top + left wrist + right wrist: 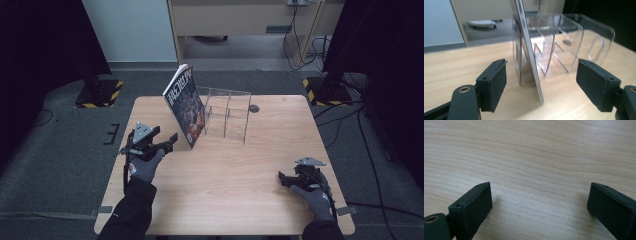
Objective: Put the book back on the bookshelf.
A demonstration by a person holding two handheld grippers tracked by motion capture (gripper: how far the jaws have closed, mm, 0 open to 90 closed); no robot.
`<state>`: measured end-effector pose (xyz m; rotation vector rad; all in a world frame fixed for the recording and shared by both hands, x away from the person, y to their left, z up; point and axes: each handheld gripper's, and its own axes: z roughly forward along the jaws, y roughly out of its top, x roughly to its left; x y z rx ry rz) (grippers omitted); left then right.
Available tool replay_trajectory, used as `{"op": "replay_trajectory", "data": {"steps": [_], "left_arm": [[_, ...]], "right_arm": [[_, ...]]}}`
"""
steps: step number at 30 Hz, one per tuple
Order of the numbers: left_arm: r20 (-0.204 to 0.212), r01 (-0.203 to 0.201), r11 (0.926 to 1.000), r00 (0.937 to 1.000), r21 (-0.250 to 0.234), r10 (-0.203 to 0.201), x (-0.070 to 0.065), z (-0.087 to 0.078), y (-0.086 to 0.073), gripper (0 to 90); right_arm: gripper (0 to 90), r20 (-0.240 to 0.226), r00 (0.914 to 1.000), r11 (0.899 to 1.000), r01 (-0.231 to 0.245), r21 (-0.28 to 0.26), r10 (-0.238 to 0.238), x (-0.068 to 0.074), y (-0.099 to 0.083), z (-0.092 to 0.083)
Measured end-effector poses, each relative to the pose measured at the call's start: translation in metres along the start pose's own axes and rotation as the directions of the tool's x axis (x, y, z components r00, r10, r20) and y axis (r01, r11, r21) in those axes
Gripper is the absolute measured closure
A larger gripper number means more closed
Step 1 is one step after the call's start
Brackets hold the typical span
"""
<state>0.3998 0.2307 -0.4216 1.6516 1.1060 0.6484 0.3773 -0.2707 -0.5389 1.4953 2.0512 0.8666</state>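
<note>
The magazine (185, 105) stands on its lower edge on the bench (240, 185), tilted, with its upper part leaning against the left end of the clear acrylic rack (227, 112). It is not seated in a rack compartment; its bottom edge rests on the wood just in front of the rack.

The left gripper (171, 140) sits just beside the magazine's near lower corner. In the left gripper view its jaws stand wide apart, with the magazine's edge (530, 57) between them and untouched by either pad. The right gripper (286, 180) rests low over bare bench near the right front corner, well apart from the magazine, jaws also wide and empty.

Likely faults from this position:
- The lean is steep and unsupported at the base. A nudge from either pad could slide the bottom edge forward and drop the magazine flat.
- Closing on the thin edge off-centre may bend the pages or twist the magazine away from the rack.
- The rack is light; a push through the magazine may shift it.
</note>
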Motion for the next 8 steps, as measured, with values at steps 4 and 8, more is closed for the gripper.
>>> {"op": "replay_trajectory", "data": {"steps": [4,8], "left_arm": [[0.032,0.040,0.9982,0.9986,0.044,-0.042,0.002,-0.005,-0.022,23.3],[0.026,0.020,0.9933,0.9994,0.114,-0.023,0.007,-0.009,-0.043,22.3]], "right_arm": [[6.0,0.001,1.0000,1.000,0.000,0.000,0.000,0.000,0.000,0.000],[6.0,0.001,1.0000,1.000,0.000,0.000,0.000,0.000,0.000,0.000]]}}
